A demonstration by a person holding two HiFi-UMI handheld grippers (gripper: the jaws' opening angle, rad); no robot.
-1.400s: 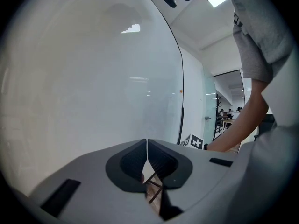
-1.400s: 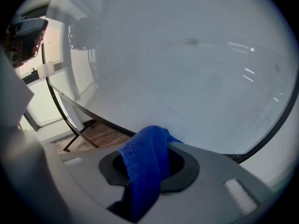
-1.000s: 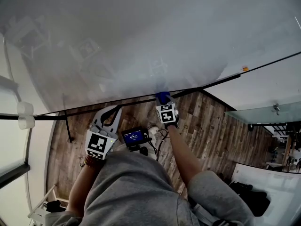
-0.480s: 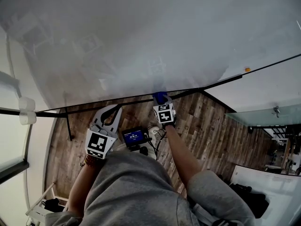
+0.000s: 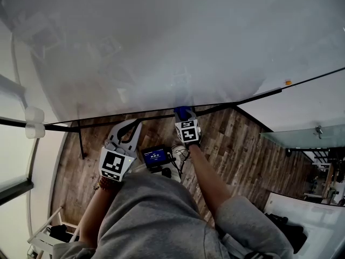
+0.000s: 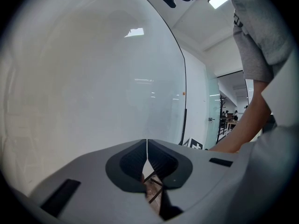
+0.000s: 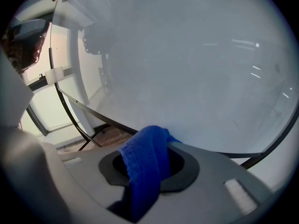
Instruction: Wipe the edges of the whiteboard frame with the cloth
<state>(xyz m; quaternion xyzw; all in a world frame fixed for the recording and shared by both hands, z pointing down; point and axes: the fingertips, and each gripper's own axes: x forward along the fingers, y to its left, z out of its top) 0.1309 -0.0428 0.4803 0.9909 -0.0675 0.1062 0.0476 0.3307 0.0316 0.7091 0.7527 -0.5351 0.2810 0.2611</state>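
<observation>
Compared with a second ago, the right hand-held gripper point(image 5: 185, 118) has slid a little toward 9 o'clock along the lower edge of the whiteboard point(image 5: 161, 42). It stays clenched on the cloth point(image 5: 183, 112). The small orange spot point(image 5: 288, 82) on the board now sits slightly further toward 3 o'clock in the head view. The left hand-held gripper point(image 6: 147, 146) has hardly moved and hangs at about 8 o'clock from the right one, away from the board.

The cloth is a deep blue, ribbed, towel-like fabric. It is folded into a thick band that bulges up out of the right jaws and drapes back down over them. Its top touches the thin black frame point(image 5: 232, 102) where the frame meets the board. The board is a wide, glossy, pale grey sheet that shows faint reflections. The frame is a narrow dark strip that runs from 9 o'clock to 2 o'clock across the head view.

The left jaws are pressed together with only a hairline slit between their dark, grooved pads, and nothing is held in them. Below both hand-held grippers lies a floor point(image 5: 237, 144) of brown wooden planks. A small device with a lit blue screen point(image 5: 155, 156) sits between the person's arms. A white block point(image 5: 34, 123) is clipped on the frame at 9 o'clock.
</observation>
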